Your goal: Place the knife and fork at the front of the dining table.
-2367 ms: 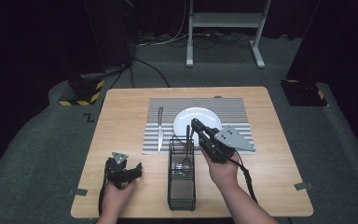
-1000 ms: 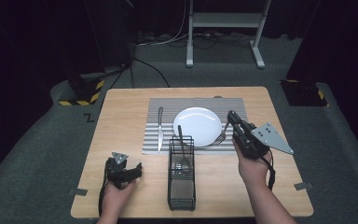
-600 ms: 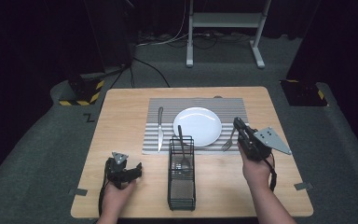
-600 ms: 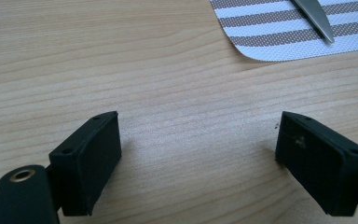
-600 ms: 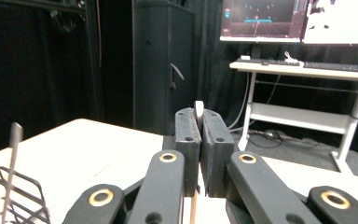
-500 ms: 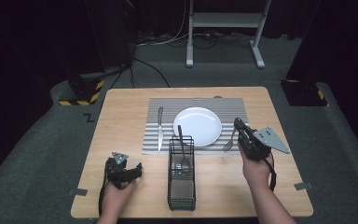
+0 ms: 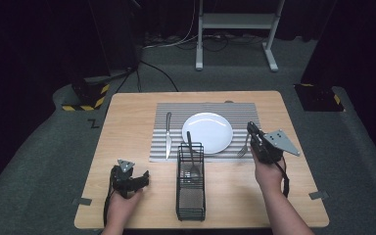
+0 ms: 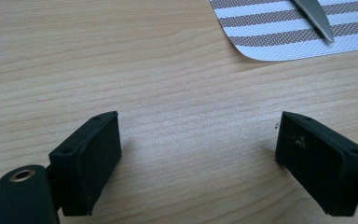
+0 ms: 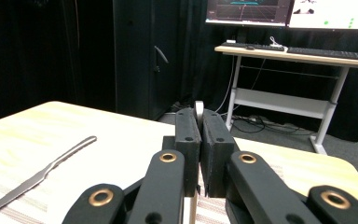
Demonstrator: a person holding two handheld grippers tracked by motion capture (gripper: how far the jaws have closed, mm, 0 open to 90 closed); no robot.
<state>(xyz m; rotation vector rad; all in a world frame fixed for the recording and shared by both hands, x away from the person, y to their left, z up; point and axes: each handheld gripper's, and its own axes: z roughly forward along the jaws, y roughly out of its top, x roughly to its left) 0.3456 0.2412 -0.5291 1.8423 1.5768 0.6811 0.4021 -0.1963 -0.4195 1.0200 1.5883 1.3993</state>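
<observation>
Right tool (image 7: 252, 133) clamps fork (image 7: 244, 146) beside plate (image 7: 207, 132).

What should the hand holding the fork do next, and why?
Probably lower the fork the last bit and open the fingers. The right gripper is shut on its handle, with the tines already down on the mat just right of the plate, opposite the knife.

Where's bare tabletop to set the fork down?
Bare wood: the strip between the placemat and the table's left edge, and the near right corner beyond the wire caddy. Crowded: the placemat, with knife, plate and the fork in the right gripper.
</observation>
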